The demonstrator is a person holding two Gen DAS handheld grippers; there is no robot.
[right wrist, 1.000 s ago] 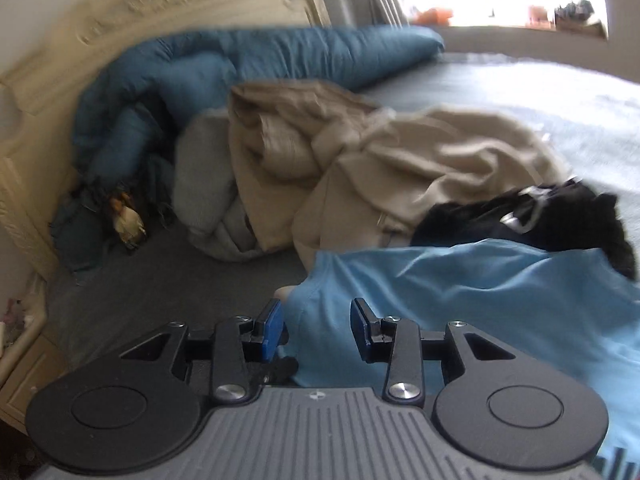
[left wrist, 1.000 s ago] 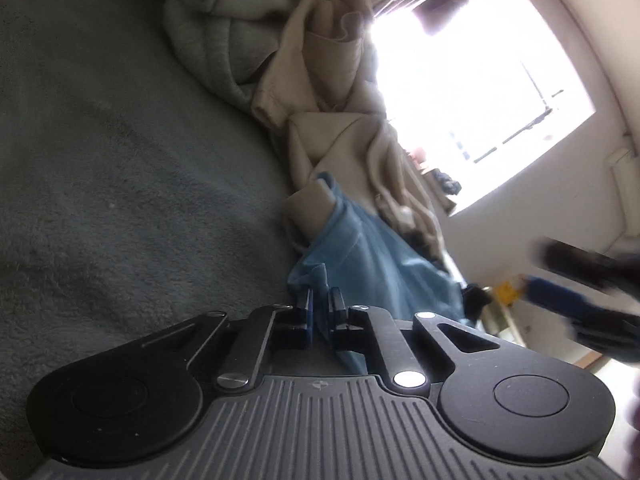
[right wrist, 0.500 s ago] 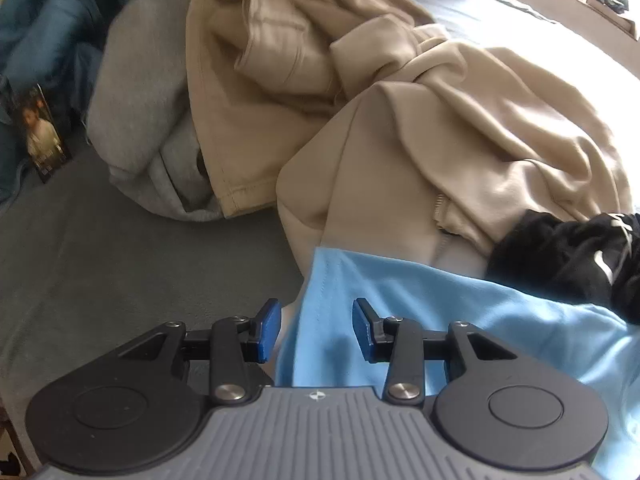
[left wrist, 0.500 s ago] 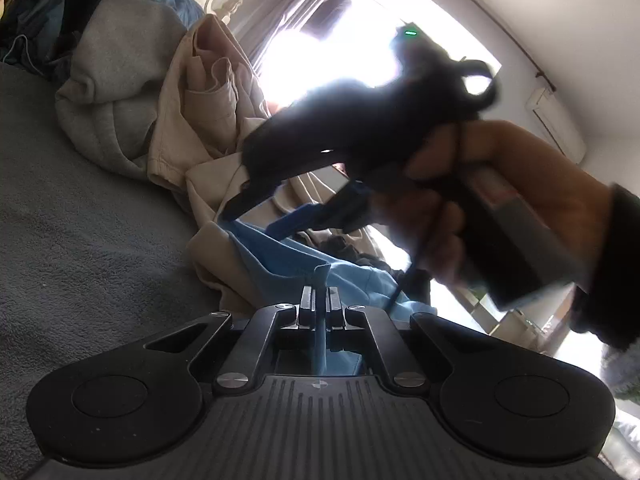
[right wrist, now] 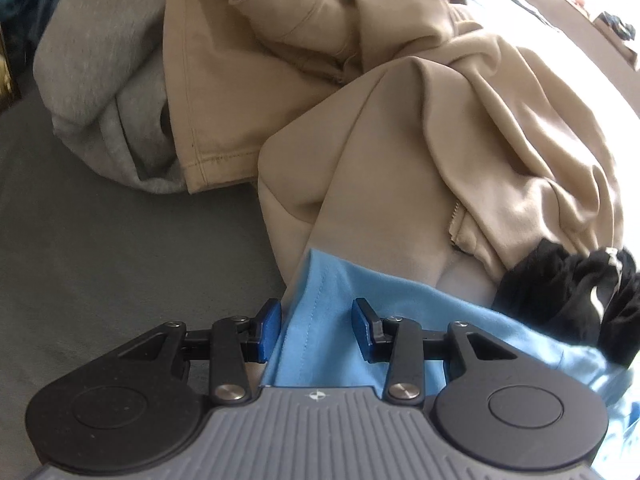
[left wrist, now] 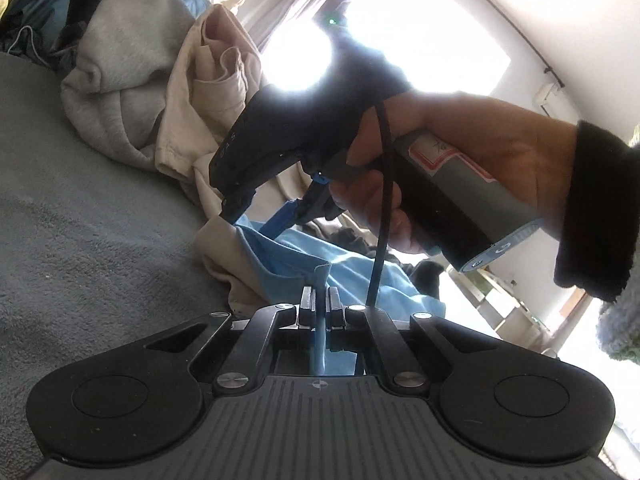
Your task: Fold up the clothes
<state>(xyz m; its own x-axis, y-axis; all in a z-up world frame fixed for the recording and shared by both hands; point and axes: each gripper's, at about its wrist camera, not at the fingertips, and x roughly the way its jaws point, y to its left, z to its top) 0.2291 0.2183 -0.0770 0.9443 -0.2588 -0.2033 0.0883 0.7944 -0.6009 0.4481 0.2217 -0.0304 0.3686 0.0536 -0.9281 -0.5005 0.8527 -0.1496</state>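
Left gripper (left wrist: 320, 300) pinches the light-blue shirt (right wrist: 320, 344); right gripper (right wrist: 316, 330), jaws spread, straddles its hem. Closing carelessly might snag the beige hoodie (right wrist: 400, 160) underneath.

T-shirt (right wrist: 340, 344) on hoodie (right wrist: 460, 152), sweatshirt (right wrist: 100, 80) left, dark garment (right wrist: 568, 300) right, all on blanket (right wrist: 100, 260)

Blown-out window (left wrist: 400, 36) glare backlights; fisheye edges bend.
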